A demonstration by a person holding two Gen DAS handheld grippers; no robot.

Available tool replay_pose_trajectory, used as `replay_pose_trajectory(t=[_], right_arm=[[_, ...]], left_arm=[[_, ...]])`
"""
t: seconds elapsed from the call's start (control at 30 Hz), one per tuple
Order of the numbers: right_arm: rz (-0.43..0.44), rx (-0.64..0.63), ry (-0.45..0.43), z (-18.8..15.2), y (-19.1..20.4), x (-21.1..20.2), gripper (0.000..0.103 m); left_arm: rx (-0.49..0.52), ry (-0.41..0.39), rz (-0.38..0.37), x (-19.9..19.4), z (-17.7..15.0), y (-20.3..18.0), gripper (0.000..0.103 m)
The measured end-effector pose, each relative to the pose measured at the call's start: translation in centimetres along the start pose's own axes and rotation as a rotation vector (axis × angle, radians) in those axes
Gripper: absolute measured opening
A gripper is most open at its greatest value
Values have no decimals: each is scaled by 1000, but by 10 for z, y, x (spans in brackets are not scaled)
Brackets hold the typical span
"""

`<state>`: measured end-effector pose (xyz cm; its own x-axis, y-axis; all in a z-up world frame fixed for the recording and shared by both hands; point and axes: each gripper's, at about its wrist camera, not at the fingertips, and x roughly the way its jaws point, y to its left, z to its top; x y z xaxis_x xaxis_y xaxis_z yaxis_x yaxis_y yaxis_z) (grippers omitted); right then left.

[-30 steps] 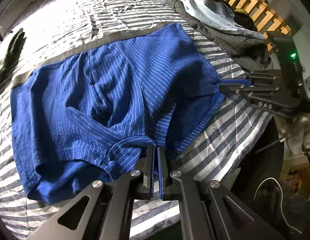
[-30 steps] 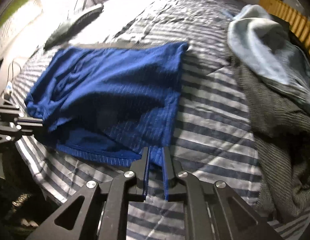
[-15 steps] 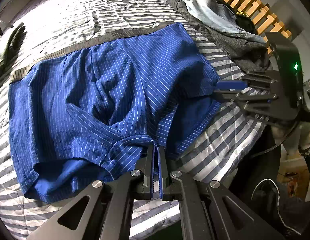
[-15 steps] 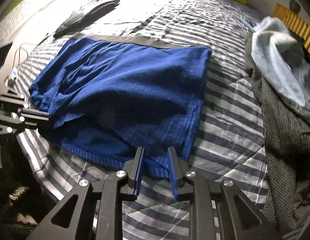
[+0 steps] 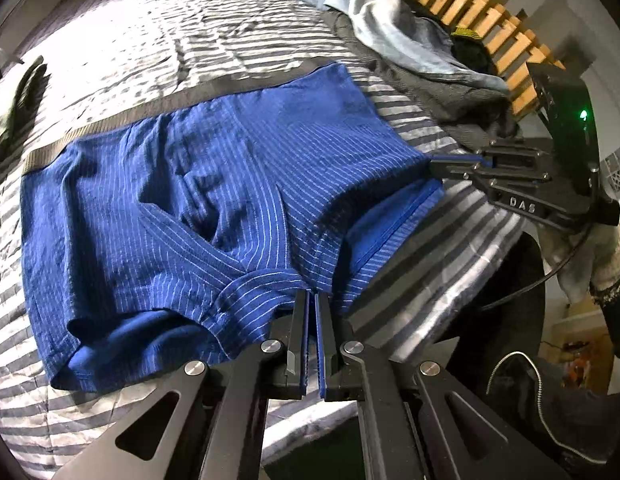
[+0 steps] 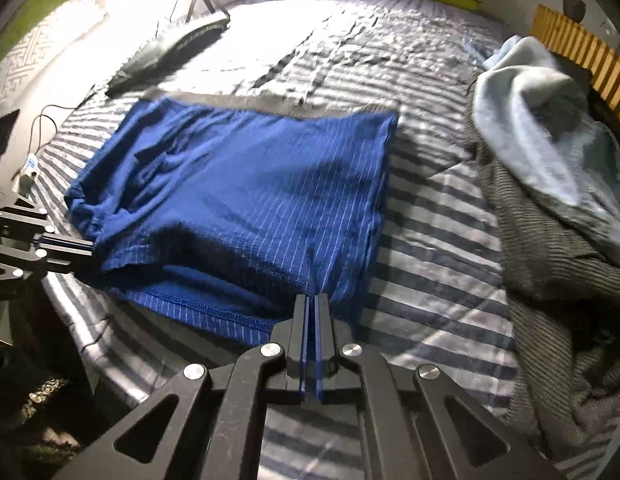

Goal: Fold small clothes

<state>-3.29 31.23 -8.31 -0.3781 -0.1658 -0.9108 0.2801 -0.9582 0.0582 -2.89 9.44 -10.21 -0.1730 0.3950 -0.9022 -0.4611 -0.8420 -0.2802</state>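
Now, from your left wrist camera, your left gripper [image 5: 312, 300] has its jaws clamped on the crotch hem of the blue pinstriped boxer shorts [image 5: 198, 208], only a thin slit showing between the blue pads. The shorts lie spread on the striped bed cover [image 5: 170, 28] close to the near edge of the bed, their grey waistband [image 5: 190, 98] on the far side. Your right gripper [image 5: 442, 166] comes in from the right, its jaws pinching the hem corner of the right leg opening. Beyond it, a heap of grey and pale blue clothes [image 5: 410, 48] sits against the wooden slatted headboard [image 5: 470, 4].

From your right wrist camera, your right gripper [image 6: 312, 304] shows its jaws pressed together on the near hem of the shorts [image 6: 238, 200], fabric caught between the pads. The left gripper [image 6: 84, 246] reaches in from the left edge, touching the bunched cloth there. A dark flat item [image 6: 170, 46] lies near the far left corner of the bed, and the clothes heap [image 6: 550, 184] fills the right side.
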Motion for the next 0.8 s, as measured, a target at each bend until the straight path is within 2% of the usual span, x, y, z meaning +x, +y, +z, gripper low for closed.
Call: replay_pose_trajectory(t=[0.1,0.17,0.23,0.27,0.33,0.4,0.47,0.53,0.63,0.67,0.7,0.8], right_arm=[[-15,12,-7,-3,-5,-5,2],[-43,21,25,-8,-8,5,2],[-120,-4,63,-14,-8,19,2],[-122,-4,73,-16,-9,22,2],[-98,19,86,-18,-13,24,2],[-95,18,83,-17,-14,18,2],[-100,33,73,-14,-19,10,2],[-130,66,56,-10,-28,2,2],[-143,95,55,-8,-35,-4,2],[-169,113,47,-6,-33,-8,3],[-169,120,37,-5,-32,-9,6],[-41,88,0,0,-2,-20,8]], left_arm=[[11,15,-10,9,-2,-5,2],[18,49,-34,24,-3,-10,3],[35,88,-50,37,-5,-13,5],[35,102,-45,39,-7,-14,8],[32,86,-70,29,-9,-12,9],[9,27,-67,3,-12,2,9],[-29,-42,-23,-24,-17,25,9],[-80,-88,97,-47,-28,59,10],[-138,-78,243,-57,-42,104,19],[-157,-63,280,-57,-48,118,23],[-168,-47,286,-57,-53,130,24],[-182,-20,307,-52,-59,146,24]])
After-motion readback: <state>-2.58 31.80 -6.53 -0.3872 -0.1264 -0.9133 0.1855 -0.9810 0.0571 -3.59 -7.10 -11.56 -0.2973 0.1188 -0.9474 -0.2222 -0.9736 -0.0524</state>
